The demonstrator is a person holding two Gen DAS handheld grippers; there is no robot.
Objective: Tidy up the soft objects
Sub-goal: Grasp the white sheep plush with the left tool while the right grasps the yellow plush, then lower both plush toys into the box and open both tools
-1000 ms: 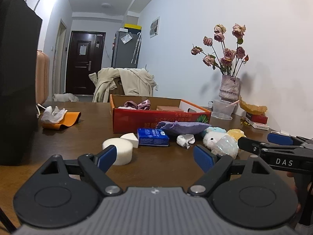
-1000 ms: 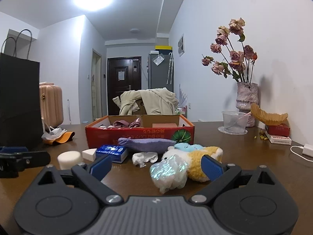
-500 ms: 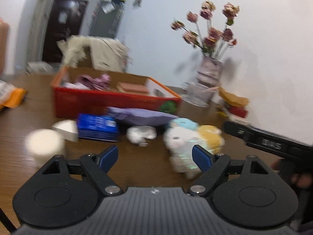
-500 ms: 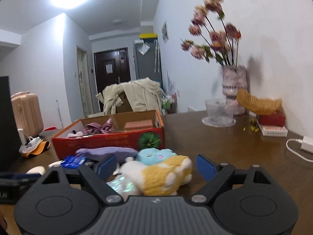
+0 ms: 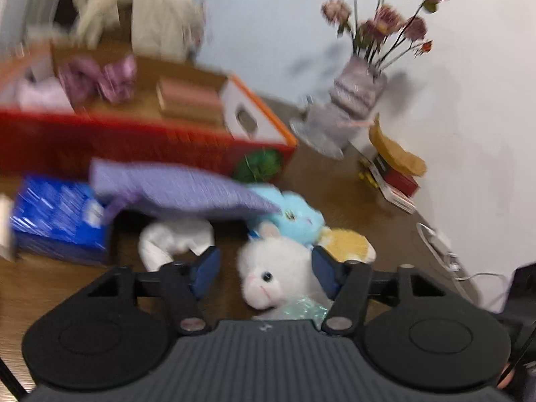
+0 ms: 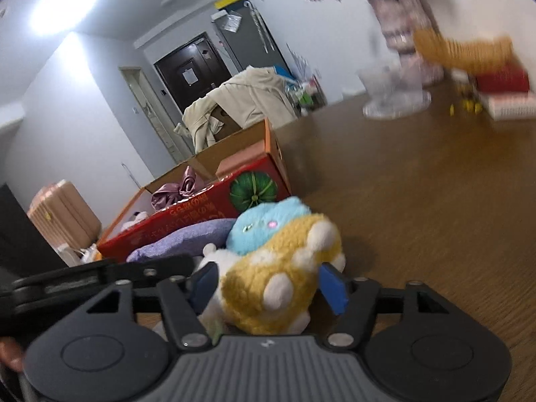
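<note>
The plush toys, a white one and a yellow one, lie bunched on the wooden table, each between the spread fingers of a claw: the left gripper straddles the white toy and the right gripper the yellow, neither clenched yet. Just behind lie a blue plush, a purple cushion, a white cloth and a blue packet. Beyond them the red cardboard box already holds a pink bow, so most sorting looks undone.
</note>
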